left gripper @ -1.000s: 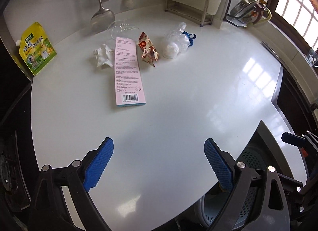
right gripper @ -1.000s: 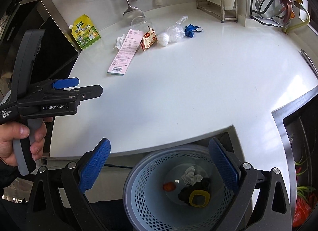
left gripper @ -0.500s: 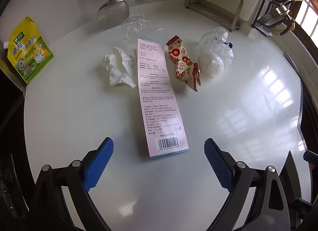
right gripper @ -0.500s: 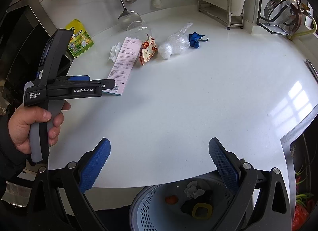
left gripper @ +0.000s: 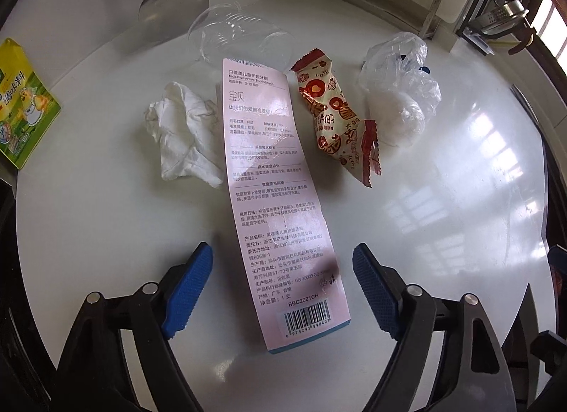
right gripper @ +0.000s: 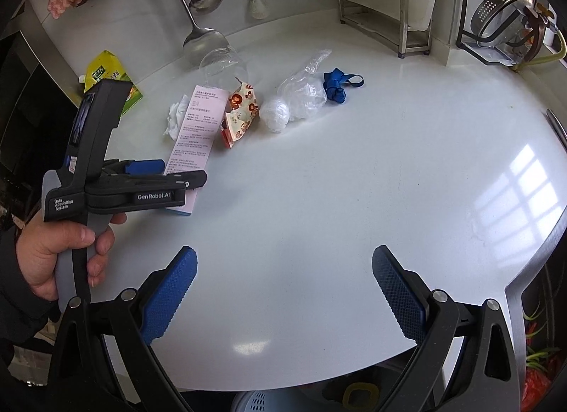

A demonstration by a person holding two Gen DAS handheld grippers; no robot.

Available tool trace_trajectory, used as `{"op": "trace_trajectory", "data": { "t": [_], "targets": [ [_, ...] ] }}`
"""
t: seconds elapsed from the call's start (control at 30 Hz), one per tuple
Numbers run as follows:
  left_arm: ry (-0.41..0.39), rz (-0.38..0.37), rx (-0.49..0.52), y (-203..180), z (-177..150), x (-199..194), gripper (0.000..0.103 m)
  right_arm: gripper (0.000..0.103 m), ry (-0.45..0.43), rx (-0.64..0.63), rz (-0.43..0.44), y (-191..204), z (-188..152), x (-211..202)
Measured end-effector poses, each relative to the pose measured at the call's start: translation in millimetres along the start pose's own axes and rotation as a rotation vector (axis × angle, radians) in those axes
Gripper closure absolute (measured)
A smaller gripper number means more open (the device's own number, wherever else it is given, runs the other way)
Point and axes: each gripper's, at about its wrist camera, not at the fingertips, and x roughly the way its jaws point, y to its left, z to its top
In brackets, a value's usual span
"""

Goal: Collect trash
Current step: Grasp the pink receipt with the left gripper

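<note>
Now we have brought the left gripper (left gripper: 282,288) in from the counter's near edge, so the pile that sat far off a second ago fills its view. The white counter (left gripper: 443,220) carries all the litter in one loose row toward the back wall. Largest is the pink toothbrush box (left gripper: 276,196), lying flat and pointing at us, its barcode end between our left gripper's blue pads (left gripper: 187,291); the jaws stand wide and touch nothing. Left of the box, touching its edge, lies the crumpled tissue (left gripper: 180,135); to its right, a little apart, the red snack wrapper (left gripper: 336,118), then the clear plastic bag (left gripper: 400,93) with a white ball inside. A clear plastic cup (left gripper: 241,36) lies on its side behind the box, and the blue scrap (right gripper: 336,84) sits just past the bag.

Our right gripper (right gripper: 283,295) hangs wide and empty over the near counter; the bin's rim (right gripper: 255,401) barely shows below it, less than before.

We judge the box to be the next pick: the approach looks done, and closing on its near end remains.
</note>
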Motion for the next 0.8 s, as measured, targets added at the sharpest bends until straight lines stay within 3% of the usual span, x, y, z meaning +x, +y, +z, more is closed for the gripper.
{"op": "trace_trajectory", "data": {
  "t": [0.17, 0.23, 0.37, 0.4, 0.43, 0.8],
  "targets": [
    [-0.017, 0.02, 0.049, -5.9, 3.3, 2.3, 0.033, 0.009, -0.014, 0.002, -0.001, 1.1, 15.6, 3.4],
    [-0.03, 0.011, 0.058, -7.4, 6.6, 0.1, 0.051, 0.009, -0.008, 0.0, 0.001, 2.4, 16.6, 6.0],
    [-0.016, -0.047, 0.067, -10.1, 5.7, -2.4, 0.054, 0.009, 0.002, 0.006, -0.003, 0.8, 17.8, 11.1],
    [-0.025, -0.044, 0.066, -10.2, 3.6, -5.4, 0.065, 0.009, 0.002, 0.008, -0.004, 0.3, 18.9, 12.0],
    [-0.066, -0.048, 0.059, -8.8, 2.9, -13.9, 0.086, 0.009, 0.001, 0.01, -0.004, -0.4, 20.4, 12.5],
    [-0.091, -0.081, 0.06, -0.7, -2.5, -38.8, 0.093, 0.009, -0.028, 0.007, 0.001, 0.4, 56.0, 27.6]
  ]
}}
